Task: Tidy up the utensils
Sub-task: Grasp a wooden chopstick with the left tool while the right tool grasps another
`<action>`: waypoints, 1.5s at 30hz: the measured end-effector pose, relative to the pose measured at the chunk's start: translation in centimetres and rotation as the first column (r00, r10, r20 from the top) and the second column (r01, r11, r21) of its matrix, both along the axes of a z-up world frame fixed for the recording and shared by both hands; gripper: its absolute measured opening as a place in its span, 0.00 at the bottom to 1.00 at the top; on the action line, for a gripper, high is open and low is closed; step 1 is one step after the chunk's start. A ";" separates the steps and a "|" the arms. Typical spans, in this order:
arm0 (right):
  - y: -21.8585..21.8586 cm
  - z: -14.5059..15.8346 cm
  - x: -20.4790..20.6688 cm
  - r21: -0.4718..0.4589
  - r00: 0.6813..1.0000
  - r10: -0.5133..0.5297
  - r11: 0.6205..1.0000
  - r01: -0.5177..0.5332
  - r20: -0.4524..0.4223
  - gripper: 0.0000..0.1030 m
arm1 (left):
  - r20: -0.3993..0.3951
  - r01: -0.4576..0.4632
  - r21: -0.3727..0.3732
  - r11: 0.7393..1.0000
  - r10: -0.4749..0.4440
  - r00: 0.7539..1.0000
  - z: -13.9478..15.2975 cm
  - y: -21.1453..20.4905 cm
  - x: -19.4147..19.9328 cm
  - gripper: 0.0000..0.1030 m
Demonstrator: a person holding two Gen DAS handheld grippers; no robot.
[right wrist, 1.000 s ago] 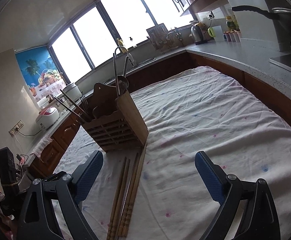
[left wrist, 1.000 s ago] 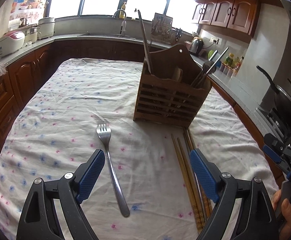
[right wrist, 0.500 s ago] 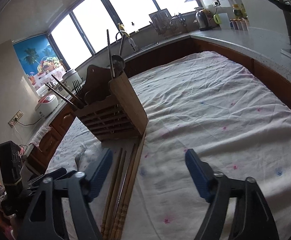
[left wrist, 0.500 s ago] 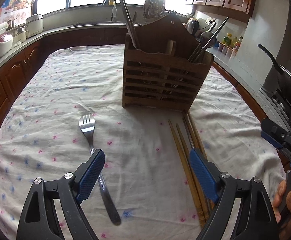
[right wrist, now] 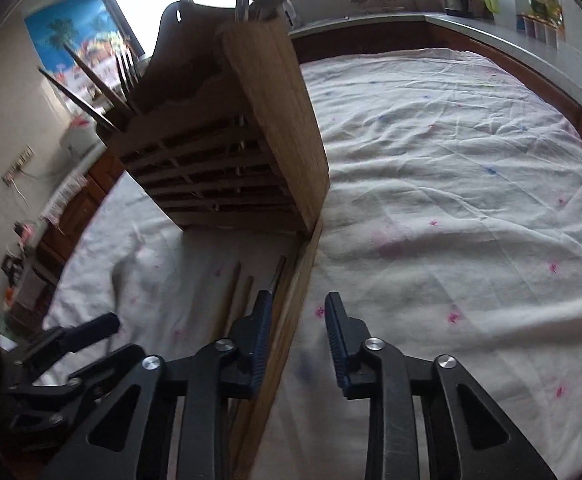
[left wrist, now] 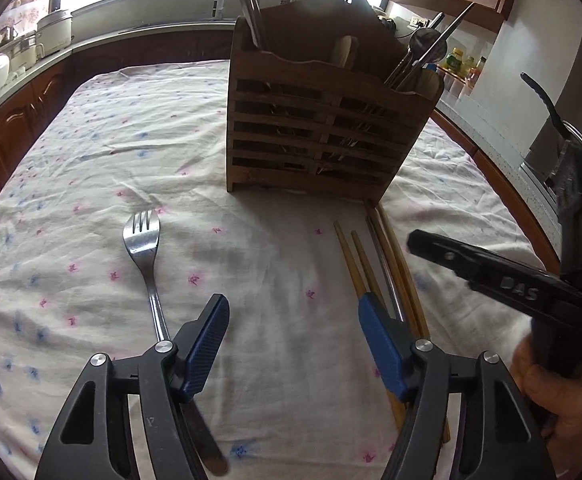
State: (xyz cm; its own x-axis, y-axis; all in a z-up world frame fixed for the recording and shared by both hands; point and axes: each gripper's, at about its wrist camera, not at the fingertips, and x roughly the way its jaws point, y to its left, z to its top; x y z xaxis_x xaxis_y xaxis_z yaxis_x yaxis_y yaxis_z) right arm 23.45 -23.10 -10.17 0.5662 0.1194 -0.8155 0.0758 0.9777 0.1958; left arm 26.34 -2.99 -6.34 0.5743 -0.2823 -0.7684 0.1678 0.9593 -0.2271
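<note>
Both grippers have dropped closer to the floral white tablecloth (left wrist: 91,152) in the last second. The right gripper (right wrist: 297,332) has just been narrowing its jaws around the outermost of the long wooden chopsticks (right wrist: 291,312) lying before the slatted wooden utensil holder (left wrist: 323,120), without yet visibly pinching it. The left gripper (left wrist: 291,332), jaws closing somewhat too (nothing between them), hovers beside the steel fork (left wrist: 147,256). A chopstick pickup looks imminent.

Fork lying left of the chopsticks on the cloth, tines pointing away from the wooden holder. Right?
Not quite. In the left wrist view the fork does lie left of the chopsticks on the cloth, but its tines point toward the wooden holder.
</note>
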 end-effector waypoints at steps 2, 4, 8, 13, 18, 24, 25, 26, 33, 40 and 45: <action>0.3 -0.2 0.2 -0.049 1.000 0.015 0.999 -0.016 -0.009 0.17 | -0.006 0.012 -0.003 1.000 -0.012 1.000 -0.1 -0.2 0.5 0.64; 0.4 -0.2 -0.1 -0.075 0.999 0.033 0.997 -0.034 -0.021 0.15 | -0.005 0.023 -0.003 1.000 -0.023 1.000 -0.1 -0.6 1.0 0.64; -0.7 0.1 -1.5 -0.087 0.999 0.038 0.995 -0.041 -0.036 0.14 | -0.010 0.047 0.009 0.999 -0.047 0.999 -0.4 -1.7 2.4 0.64; -3.5 0.6 -4.5 -0.064 0.999 -0.004 0.998 0.001 -0.043 0.14 | -0.027 0.095 0.080 0.992 -0.093 0.995 -1.0 -3.8 4.1 0.60; -4.9 1.1 -5.9 -0.044 0.998 -0.049 0.998 0.047 -0.037 0.17 | -0.051 0.125 0.145 0.982 -0.118 0.992 -2.5 -5.4 5.3 0.47; -5.2 1.3 -6.2 -0.013 0.998 -0.065 0.998 0.065 -0.017 0.21 | -0.031 0.175 0.225 0.958 -0.173 0.984 -2.9 -6.5 4.2 0.36; -5.1 1.4 -6.3 -0.008 0.998 -0.061 0.998 0.061 -0.010 0.21 | -0.032 0.193 0.227 0.955 -0.191 0.981 -3.0 -6.6 3.9 0.30; -4.9 1.5 -6.2 -0.011 0.998 -0.059 0.998 0.059 -0.007 0.21 | -0.033 0.210 0.232 0.950 -0.208 0.978 -3.0 -6.7 3.4 0.27; -4.6 1.5 -4.7 -0.039 0.998 -0.062 0.997 0.062 -0.008 0.21 | -0.080 0.187 0.152 0.971 -0.176 0.981 -2.4 -4.7 2.9 0.23; -3.9 0.5 -2.9 -0.084 0.998 -0.056 0.995 0.053 -0.027 0.22 | -0.105 0.164 0.153 0.975 -0.148 0.983 -1.9 -5.0 4.1 0.23; -3.1 0.3 -2.7 -0.152 0.999 -0.045 0.987 0.041 -0.026 0.19 | -0.083 0.187 0.205 0.961 -0.173 0.981 -2.1 -6.1 4.3 0.17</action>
State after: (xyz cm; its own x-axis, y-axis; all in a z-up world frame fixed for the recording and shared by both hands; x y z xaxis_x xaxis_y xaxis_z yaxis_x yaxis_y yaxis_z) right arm 20.70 -26.21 -9.88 0.5438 -0.0308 -0.8386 0.1218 0.9916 0.0425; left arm 30.67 -9.14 -8.40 0.4770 -0.2045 -0.8548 0.3341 0.9417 -0.0389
